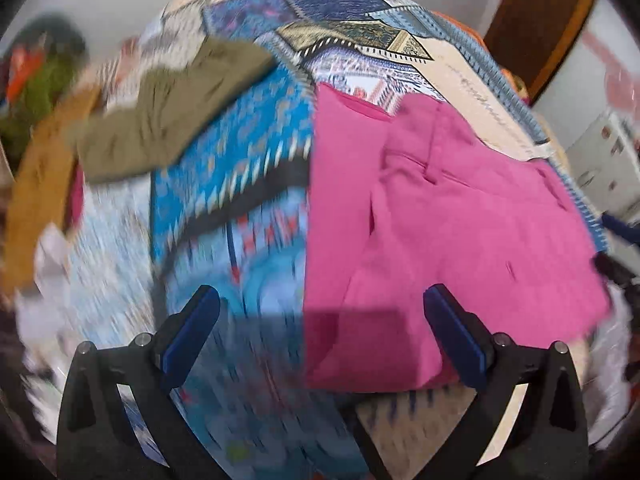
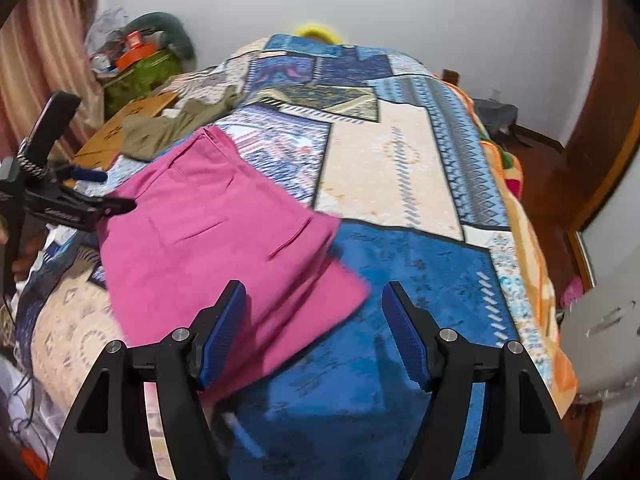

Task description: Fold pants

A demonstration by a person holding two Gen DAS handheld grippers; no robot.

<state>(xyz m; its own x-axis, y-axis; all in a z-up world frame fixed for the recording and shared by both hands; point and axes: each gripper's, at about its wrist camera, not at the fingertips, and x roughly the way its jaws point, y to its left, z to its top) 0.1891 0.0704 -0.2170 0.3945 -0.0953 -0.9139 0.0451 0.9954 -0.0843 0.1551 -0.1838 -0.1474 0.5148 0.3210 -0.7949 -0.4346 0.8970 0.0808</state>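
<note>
Pink pants [image 1: 440,232] lie folded flat on a patterned blue bedspread [image 1: 232,184]. They also show in the right wrist view [image 2: 216,240]. My left gripper [image 1: 320,336] is open and empty, above the near left edge of the pants. My right gripper [image 2: 314,332] is open and empty, over the pants' near right corner. The left gripper also appears from the side in the right wrist view [image 2: 116,204], at the pants' left edge. The left wrist view is motion-blurred.
Olive pants [image 1: 168,116] and a mustard garment [image 1: 36,184] lie at the bed's far left. A cardboard box [image 2: 120,128] and green clutter [image 2: 140,68] sit by the left wall. An orange blanket [image 2: 532,240] hangs over the bed's right edge.
</note>
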